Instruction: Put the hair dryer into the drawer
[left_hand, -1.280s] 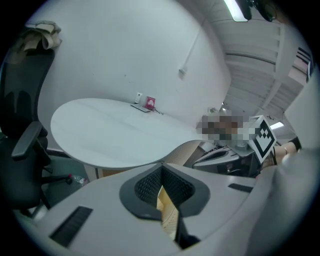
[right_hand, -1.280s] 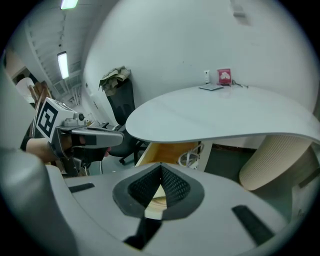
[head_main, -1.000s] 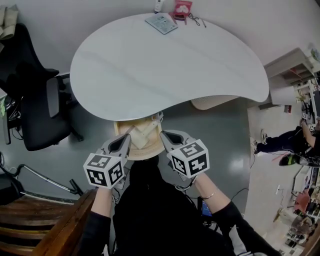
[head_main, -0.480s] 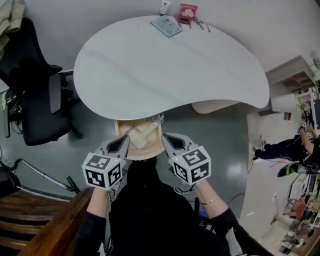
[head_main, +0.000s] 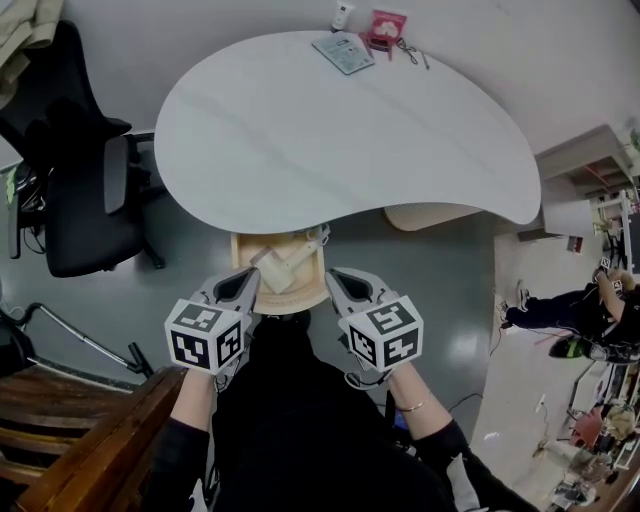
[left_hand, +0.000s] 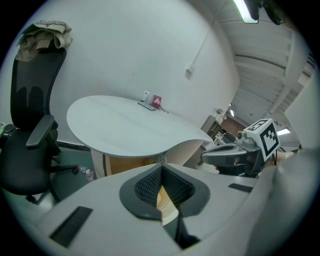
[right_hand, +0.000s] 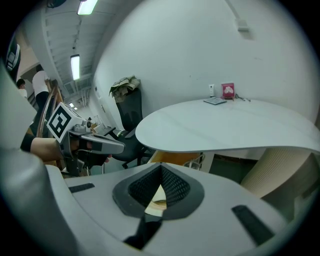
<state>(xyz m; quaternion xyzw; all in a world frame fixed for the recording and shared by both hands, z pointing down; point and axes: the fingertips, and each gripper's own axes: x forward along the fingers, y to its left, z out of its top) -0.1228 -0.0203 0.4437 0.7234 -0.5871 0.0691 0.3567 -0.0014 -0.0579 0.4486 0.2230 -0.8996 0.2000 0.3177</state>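
Now left hand-held gripper (head_main: 253, 274), right hand-held gripper (head_main: 331, 273) closed, empty (hair dryer (head_main: 284, 262) in drawer (head_main: 301, 296)).

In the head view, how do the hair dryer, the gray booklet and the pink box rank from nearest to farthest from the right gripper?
1. hair dryer: in the open drawer, just ahead and to the left of the right gripper.
2. gray booklet: on the far side of the table.
3. pink box: just beyond the booklet, at the table's far edge.
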